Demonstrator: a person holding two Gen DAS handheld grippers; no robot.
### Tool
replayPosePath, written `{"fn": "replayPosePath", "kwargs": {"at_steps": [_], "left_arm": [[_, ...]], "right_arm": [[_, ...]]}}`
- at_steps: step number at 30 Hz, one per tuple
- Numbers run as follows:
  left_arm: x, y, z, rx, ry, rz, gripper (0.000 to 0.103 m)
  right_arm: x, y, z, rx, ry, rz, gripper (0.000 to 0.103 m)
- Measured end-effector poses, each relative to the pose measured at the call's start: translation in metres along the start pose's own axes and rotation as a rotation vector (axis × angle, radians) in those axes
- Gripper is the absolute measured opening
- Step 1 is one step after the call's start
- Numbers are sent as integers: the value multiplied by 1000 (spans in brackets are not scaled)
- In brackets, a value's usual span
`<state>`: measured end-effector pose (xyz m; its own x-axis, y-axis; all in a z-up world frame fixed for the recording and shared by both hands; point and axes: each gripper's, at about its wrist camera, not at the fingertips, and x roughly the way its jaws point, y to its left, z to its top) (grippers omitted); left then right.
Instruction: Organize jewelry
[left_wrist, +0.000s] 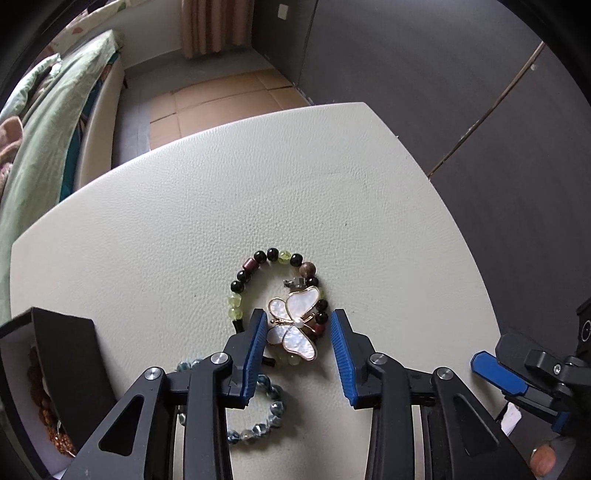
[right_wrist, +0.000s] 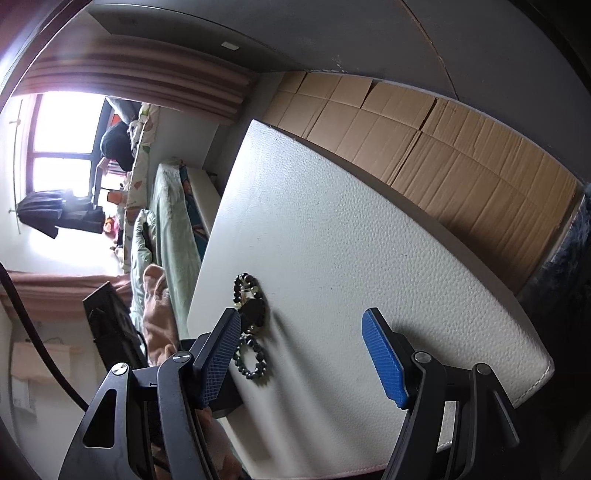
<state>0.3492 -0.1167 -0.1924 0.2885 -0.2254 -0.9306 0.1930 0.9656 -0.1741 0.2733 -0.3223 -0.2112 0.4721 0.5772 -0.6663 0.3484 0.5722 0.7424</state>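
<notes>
Our left claw (left_wrist: 298, 325) hangs over the cream desk (left_wrist: 184, 221), its jaws around the butterfly brooch (left_wrist: 293, 325) without pressing it; the brooch lies on a dark beaded bracelet (left_wrist: 273, 254), a bluish bracelet (left_wrist: 266, 417) just beside; our right claw (right_wrist: 301, 332) stands released, grasping nothing

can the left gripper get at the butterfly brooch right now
Probably yes. The left gripper hangs right over the butterfly brooch, which sits between its open fingers with nothing above it, though it rests on the beaded bracelet, which might get pinched too.
</notes>
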Motion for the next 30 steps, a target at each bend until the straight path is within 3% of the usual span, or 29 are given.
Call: {"fn": "replayPosePath", "kwargs": {"at_steps": [2, 6, 9, 20, 26, 28, 30], "left_arm": [[-1, 5, 0, -7, -3, -3, 28], [-5, 21, -2, -65, -4, -74, 24], [-13, 26, -3, -78, -17, -101, 12], [-38, 43, -8, -122, -57, -131, 12], [-61, 58, -13, -145, -99, -138, 12], [-70, 64, -15, -157, -114, -136, 12], [-77, 71, -16, -167, -127, -134, 12]], "right_arm": [[1, -1, 1, 1, 2, -3, 70], [3, 1, 0, -6, 8, -7, 70], [7, 5, -2, -19, 20, -10, 70], [18, 20, -7, -84, 43, -26, 70], [34, 44, -20, -181, 89, -19, 70], [40, 51, -26, -212, 100, -30, 64], [48, 59, -31, -244, 118, -47, 50]]}}
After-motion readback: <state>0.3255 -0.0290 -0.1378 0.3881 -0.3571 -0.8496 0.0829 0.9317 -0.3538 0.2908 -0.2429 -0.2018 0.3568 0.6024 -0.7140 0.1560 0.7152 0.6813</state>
